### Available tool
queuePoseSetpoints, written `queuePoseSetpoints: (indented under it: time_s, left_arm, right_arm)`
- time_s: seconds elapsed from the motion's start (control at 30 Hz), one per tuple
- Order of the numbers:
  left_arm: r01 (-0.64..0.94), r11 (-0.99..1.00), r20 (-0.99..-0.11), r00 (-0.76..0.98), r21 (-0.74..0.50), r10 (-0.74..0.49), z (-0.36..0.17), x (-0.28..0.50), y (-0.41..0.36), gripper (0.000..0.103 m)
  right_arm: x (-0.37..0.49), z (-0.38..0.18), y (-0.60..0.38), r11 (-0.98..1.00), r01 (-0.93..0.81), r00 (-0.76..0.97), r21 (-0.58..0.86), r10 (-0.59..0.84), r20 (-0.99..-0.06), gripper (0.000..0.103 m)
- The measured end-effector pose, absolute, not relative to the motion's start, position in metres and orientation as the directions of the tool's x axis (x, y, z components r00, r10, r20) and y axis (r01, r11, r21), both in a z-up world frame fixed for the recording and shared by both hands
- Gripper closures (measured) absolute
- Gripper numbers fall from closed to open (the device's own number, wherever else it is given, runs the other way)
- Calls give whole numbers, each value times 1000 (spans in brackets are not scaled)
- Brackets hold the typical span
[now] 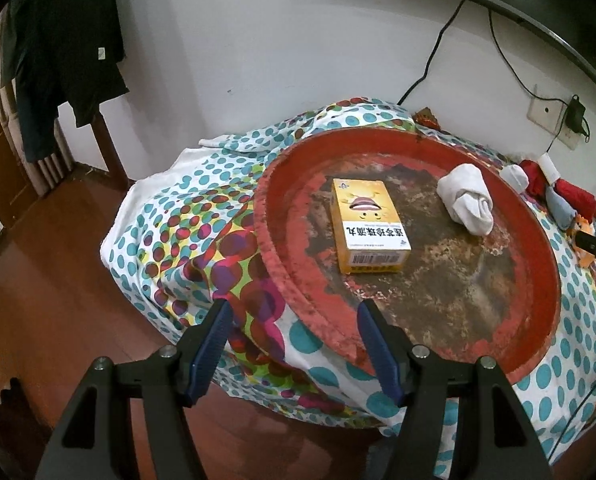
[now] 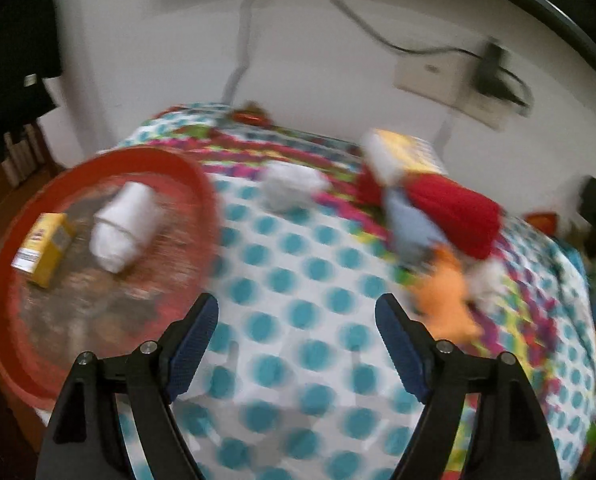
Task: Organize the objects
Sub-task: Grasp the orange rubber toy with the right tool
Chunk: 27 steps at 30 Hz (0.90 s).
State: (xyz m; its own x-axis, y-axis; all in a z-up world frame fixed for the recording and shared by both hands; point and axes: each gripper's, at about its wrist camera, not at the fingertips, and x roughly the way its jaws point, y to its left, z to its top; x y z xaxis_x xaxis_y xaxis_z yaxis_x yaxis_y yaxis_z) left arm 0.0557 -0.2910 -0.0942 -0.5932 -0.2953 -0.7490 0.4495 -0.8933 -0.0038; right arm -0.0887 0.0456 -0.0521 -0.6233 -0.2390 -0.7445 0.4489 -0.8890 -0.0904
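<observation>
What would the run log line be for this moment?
tray: holds yellow box, white roll | left gripper: open, empty | right gripper: open, empty | cloth: white bundle, red item

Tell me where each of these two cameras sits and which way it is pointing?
Left wrist: on the left gripper, above the table's near edge, looking over the red tray; only its open fingers show.
Right wrist: on the right gripper, over the dotted cloth, facing the wall; open fingers only.
Shared: tray, yellow box, white roll.
</observation>
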Motion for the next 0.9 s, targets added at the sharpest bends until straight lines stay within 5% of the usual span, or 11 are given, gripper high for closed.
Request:
queuePoseSetpoints:
  time_s: [0.8,0.87,0.9]
  left_arm:
    - [295,-939,-707,-626,176,-329,-96,39,-233,36]
    - [267,-946,-697,-644,184,-317,-91,35,-223,36]
    - [255,-948,-692,-650,190,-314,-88,33,-218,36]
  right_arm:
    - [-167,-107,105,-926,362,-622,-107,-155,-767,25]
    - [-169,-107,105,-920,380,-614,-98,-171,-770,33]
    - [-170,-107,106,-917,387,-610,-93,-179,-772,46]
